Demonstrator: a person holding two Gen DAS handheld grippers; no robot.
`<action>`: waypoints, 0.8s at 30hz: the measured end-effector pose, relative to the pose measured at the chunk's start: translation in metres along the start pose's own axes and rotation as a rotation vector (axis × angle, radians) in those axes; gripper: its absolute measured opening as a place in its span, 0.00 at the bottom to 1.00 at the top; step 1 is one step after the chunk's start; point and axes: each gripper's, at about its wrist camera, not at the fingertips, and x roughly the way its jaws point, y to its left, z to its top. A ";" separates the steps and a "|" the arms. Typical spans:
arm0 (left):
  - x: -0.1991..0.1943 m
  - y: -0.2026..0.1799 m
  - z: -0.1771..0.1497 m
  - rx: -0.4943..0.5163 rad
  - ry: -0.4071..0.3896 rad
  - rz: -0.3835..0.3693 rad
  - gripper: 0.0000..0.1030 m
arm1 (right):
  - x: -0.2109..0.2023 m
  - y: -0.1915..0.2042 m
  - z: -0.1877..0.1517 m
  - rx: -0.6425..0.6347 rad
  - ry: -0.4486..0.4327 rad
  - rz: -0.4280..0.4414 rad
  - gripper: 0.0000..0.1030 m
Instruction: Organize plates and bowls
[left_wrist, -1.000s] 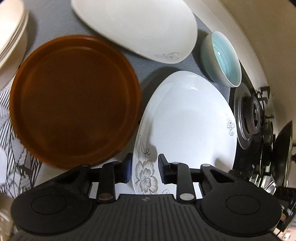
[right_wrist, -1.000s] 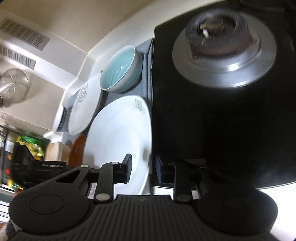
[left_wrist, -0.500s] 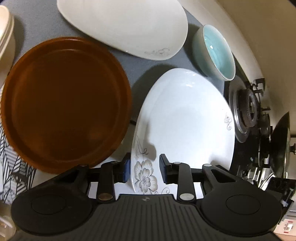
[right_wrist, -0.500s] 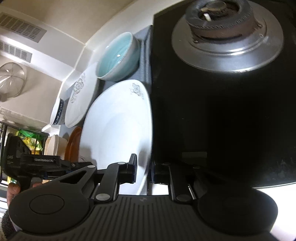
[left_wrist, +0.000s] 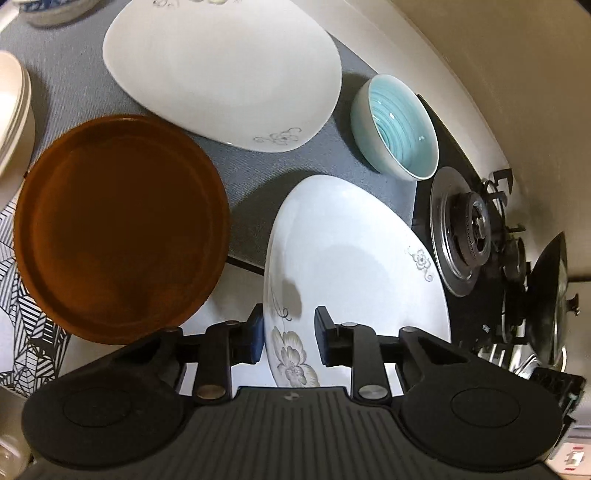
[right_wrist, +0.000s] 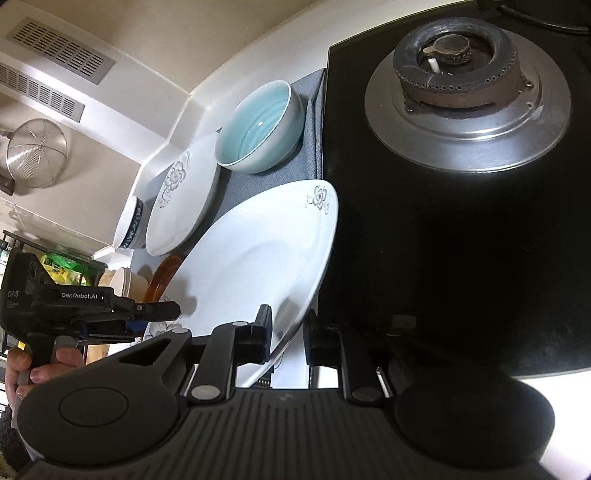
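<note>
A white flowered plate (left_wrist: 354, 266) lies at the edge of a grey mat (left_wrist: 258, 177), beside the stove. My left gripper (left_wrist: 290, 338) straddles its near rim by the big flower; its jaws are closing, one pad outside the edge and one over the plate's face. From the other side my right gripper (right_wrist: 288, 336) is shut on the same plate (right_wrist: 258, 266) at its stove-side rim, which is tilted up. The left gripper (right_wrist: 147, 314) also shows there, held by a hand (right_wrist: 40, 369). A brown plate (left_wrist: 118, 229) lies to the left.
A second white plate (left_wrist: 221, 74) and a teal bowl (left_wrist: 402, 136) sit farther back on the mat. A blue-patterned bowl (right_wrist: 129, 229) and stacked cream bowls (left_wrist: 11, 110) are at the left. The stove burner (right_wrist: 465, 92) and a pan lid (left_wrist: 546, 295) stand close on the right.
The right jaws narrowed onto the plate's rim and that side of the plate tilted up slightly. The left jaws widened a little, then narrowed again around the near rim.
</note>
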 end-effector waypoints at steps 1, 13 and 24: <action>-0.001 0.000 -0.001 0.003 -0.001 0.004 0.28 | -0.002 0.000 -0.001 0.007 -0.007 0.002 0.18; -0.013 0.004 -0.002 0.001 -0.013 -0.004 0.20 | -0.010 0.006 -0.004 0.021 -0.028 0.025 0.19; -0.033 0.024 0.009 0.011 -0.029 -0.020 0.17 | 0.001 0.031 0.000 0.027 -0.059 0.037 0.19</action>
